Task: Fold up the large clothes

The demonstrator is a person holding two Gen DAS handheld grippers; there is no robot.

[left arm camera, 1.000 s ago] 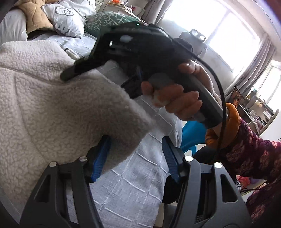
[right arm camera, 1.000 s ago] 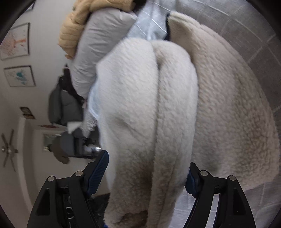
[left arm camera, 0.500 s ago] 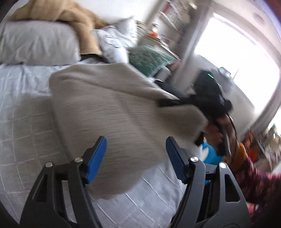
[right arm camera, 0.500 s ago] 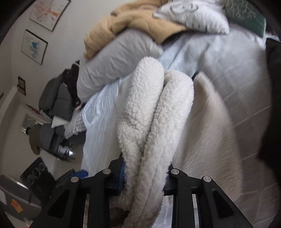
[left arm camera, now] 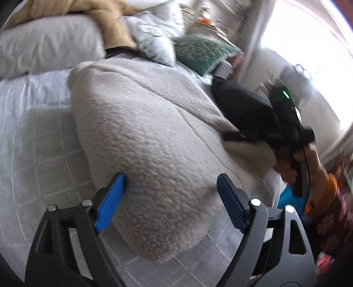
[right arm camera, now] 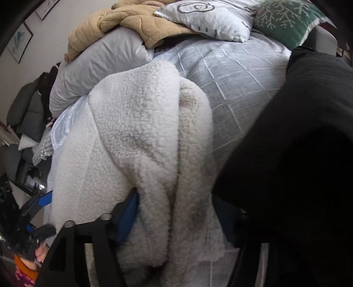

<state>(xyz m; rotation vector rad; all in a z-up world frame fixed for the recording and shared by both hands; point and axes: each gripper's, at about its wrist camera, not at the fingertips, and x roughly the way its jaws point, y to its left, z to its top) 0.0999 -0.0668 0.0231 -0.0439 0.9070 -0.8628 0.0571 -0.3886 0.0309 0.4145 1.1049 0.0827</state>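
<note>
A cream fleece garment [left arm camera: 154, 136] lies folded in a thick bundle on the grey checked bedcover [left arm camera: 39, 159]. My left gripper [left arm camera: 169, 198] hovers over its near end. Its blue pads [left arm camera: 110, 198] stand wide apart and are still opening, with fleece below the gap and no grip on it. In the right wrist view, a doubled fold of the fleece [right arm camera: 154, 136] fills the space between the jaws of my right gripper [right arm camera: 177, 216]. These jaws are opening and the left pad [right arm camera: 130, 212] is half buried in pile. A hand [left arm camera: 293, 167] holds the right gripper at the fleece's far corner.
A black garment [right arm camera: 297, 143] lies on the bed right of the fleece. Pillows [right arm camera: 209, 17], a green cushion [right arm camera: 284, 19] and a tan blanket [right arm camera: 123, 24] are piled at the headboard. The bed edge drops off at the right toward a bright window [left arm camera: 308, 44].
The left gripper swung away from the right hand, now looks down on the fleece, and its jaws widened. The right gripper clamped the fleece fold, then spread its jaws again.
</note>
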